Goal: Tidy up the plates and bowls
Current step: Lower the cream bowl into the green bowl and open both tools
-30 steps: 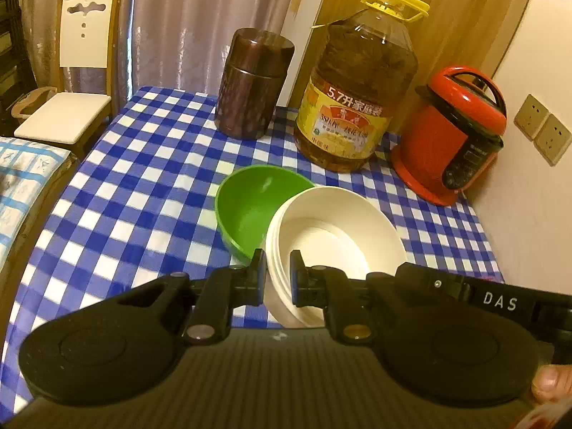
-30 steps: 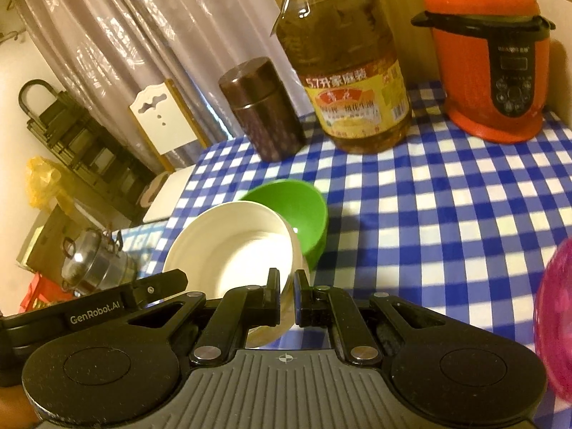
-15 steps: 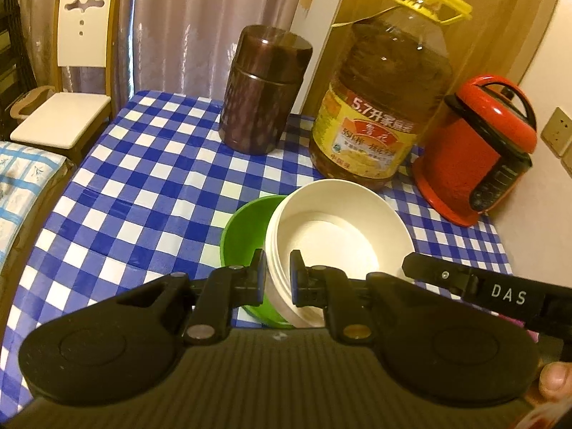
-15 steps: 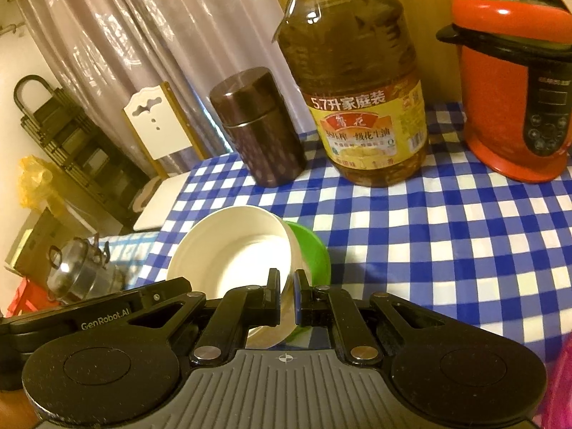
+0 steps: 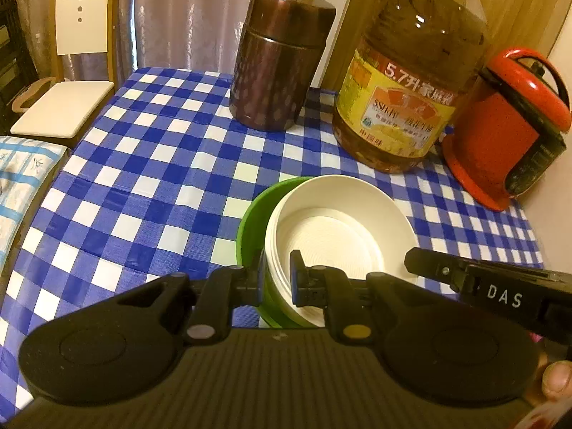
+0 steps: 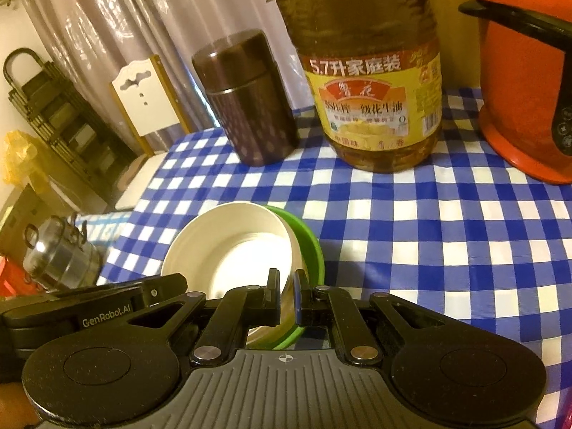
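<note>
White bowl [image 5: 343,228] now inside green bowl [image 5: 252,228]

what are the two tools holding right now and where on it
Both hold the white bowl by its rim: the left tool pinches the near left edge, the right tool the near right edge, over the green bowl.

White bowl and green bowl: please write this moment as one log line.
left hand-held gripper: shut on white bowl rim | right hand-held gripper: same | white bowl: inside green bowl
</note>
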